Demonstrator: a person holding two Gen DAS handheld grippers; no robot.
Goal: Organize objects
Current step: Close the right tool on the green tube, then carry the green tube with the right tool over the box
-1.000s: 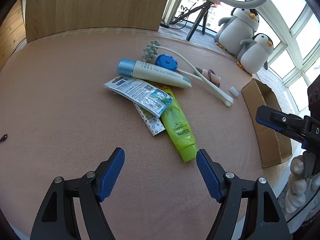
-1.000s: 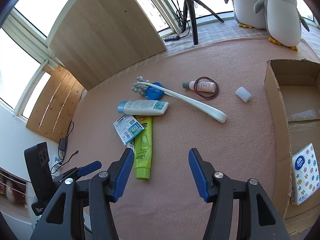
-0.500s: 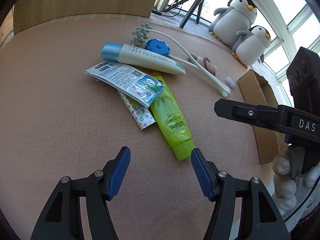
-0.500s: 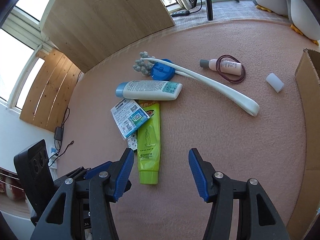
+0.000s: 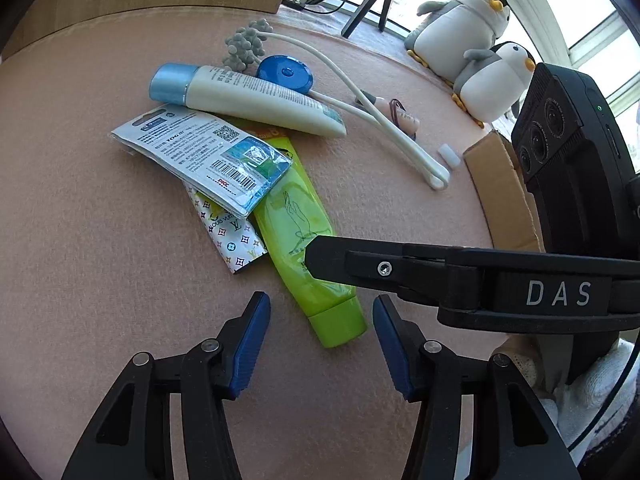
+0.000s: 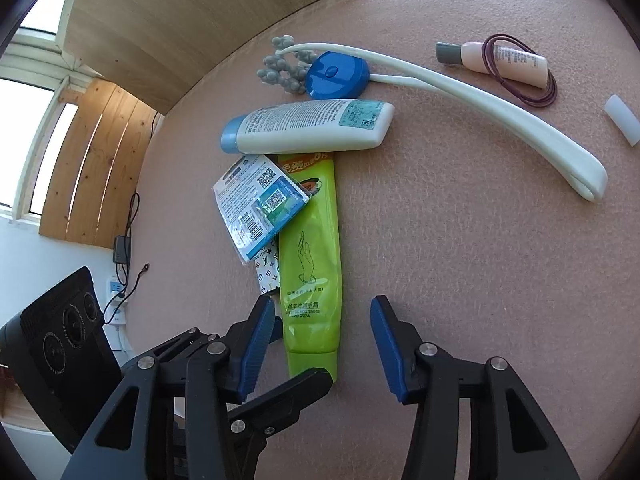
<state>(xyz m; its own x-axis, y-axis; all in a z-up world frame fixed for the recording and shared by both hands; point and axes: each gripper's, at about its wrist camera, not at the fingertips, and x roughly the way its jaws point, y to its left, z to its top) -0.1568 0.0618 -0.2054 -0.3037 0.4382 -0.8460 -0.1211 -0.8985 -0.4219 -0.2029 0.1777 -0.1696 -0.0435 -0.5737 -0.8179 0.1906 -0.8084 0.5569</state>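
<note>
On the pink felt tabletop (image 6: 460, 240), going left to right in the right wrist view: a clear plastic blister pack with a printed card (image 6: 260, 204) at about ten o'clock, a patterned white sachet (image 6: 267, 274) poking out beneath it, then the lime-green hand-cream tube (image 6: 312, 264), and far off at two o'clock a long white-handled massager with grey knobs (image 6: 500, 112).

The green tube's long axis runs almost straight away from the right gripper (image 6: 322, 346), cap end nearest. That cap sits in the gap between the blue pads, which are spread wide and grip nothing. The left gripper (image 5: 322, 344) is equally wide open and empty; from it the tube (image 5: 304, 240) lies at twelve o'clock, slanting toward eleven, cap just ahead of the pads. Both are near, but the right one looks better lined up for closing across the tube's width, I judge.

The left wrist view alone shows the brown cardboard box (image 5: 504, 196) at two o'clock and two plush penguins (image 5: 476, 52) beyond. The right wrist view alone shows the whole small pink bottle with a dark hair tie looped round it (image 6: 504, 60).
</note>
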